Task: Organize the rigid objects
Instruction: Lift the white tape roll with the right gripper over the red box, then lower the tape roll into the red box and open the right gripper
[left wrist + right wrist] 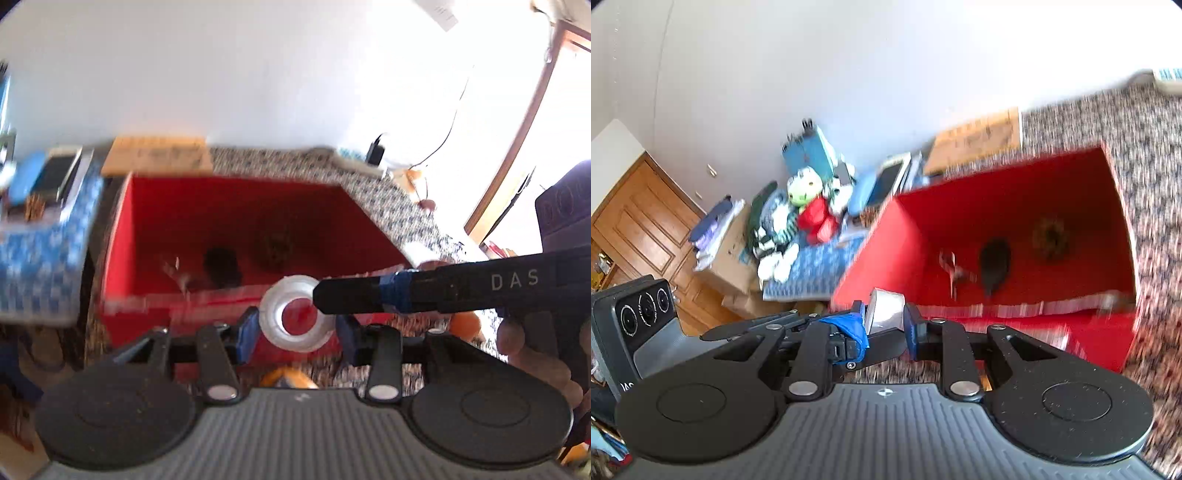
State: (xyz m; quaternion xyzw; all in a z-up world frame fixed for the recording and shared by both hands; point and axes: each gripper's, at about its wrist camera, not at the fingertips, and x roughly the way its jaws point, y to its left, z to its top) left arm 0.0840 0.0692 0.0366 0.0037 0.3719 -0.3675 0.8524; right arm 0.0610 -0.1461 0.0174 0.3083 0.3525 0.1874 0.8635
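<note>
Both claws grip one white tape roll [295, 314].
Left claw [295, 328] and right claw [884, 323] clench it just near of the red box [236, 221] on the speckled counter [402, 206].

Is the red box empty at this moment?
No. The red box already holds a black object, a brownish round item and something small.

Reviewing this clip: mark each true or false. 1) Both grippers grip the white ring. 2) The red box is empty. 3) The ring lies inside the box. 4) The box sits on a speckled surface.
1) True: the left gripper and right gripper both close on the white ring.
2) False: the red box holds several dark items, too blurred to identify.
3) False: it is held at the box's near edge.
4) True: speckled surface.
</note>
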